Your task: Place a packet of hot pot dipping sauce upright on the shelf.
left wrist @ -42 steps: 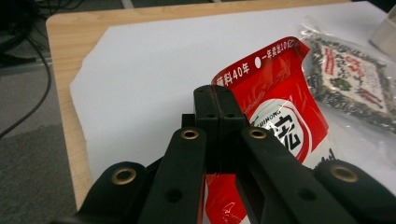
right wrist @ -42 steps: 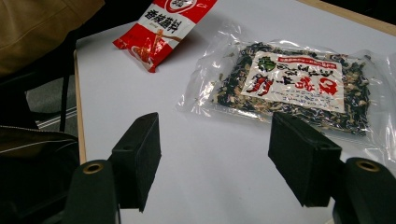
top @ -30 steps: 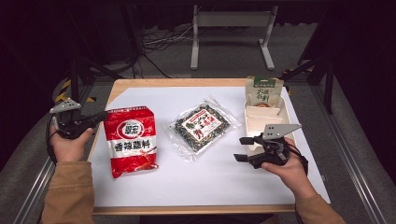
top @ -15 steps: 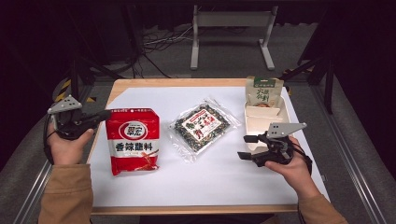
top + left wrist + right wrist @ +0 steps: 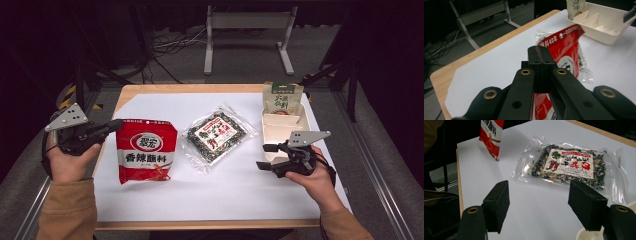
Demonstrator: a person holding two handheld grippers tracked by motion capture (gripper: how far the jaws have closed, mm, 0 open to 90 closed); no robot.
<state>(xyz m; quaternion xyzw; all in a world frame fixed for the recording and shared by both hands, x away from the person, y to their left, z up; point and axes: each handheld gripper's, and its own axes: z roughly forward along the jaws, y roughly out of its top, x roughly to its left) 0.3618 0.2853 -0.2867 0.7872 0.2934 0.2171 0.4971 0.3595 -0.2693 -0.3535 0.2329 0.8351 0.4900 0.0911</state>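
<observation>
- Dark room all around, white tabletop (image 5: 225, 195) bright in the middle.
- Red bag (image 5: 146, 155) flat near the left side, easy to reach for the left gripper (image 5: 111, 127) just beside its top corner.
- Left jaws pressed together, nothing between them.
- Clear bag of dark bits (image 5: 216, 136) flat in the middle, label up.
- Right gripper (image 5: 263, 156) low near it, jaws wide apart, pointed at that bag, maybe ready to grab.
- White tray (image 5: 280, 131) at the right, green pouch (image 5: 282, 97) leaning at its far end.
</observation>
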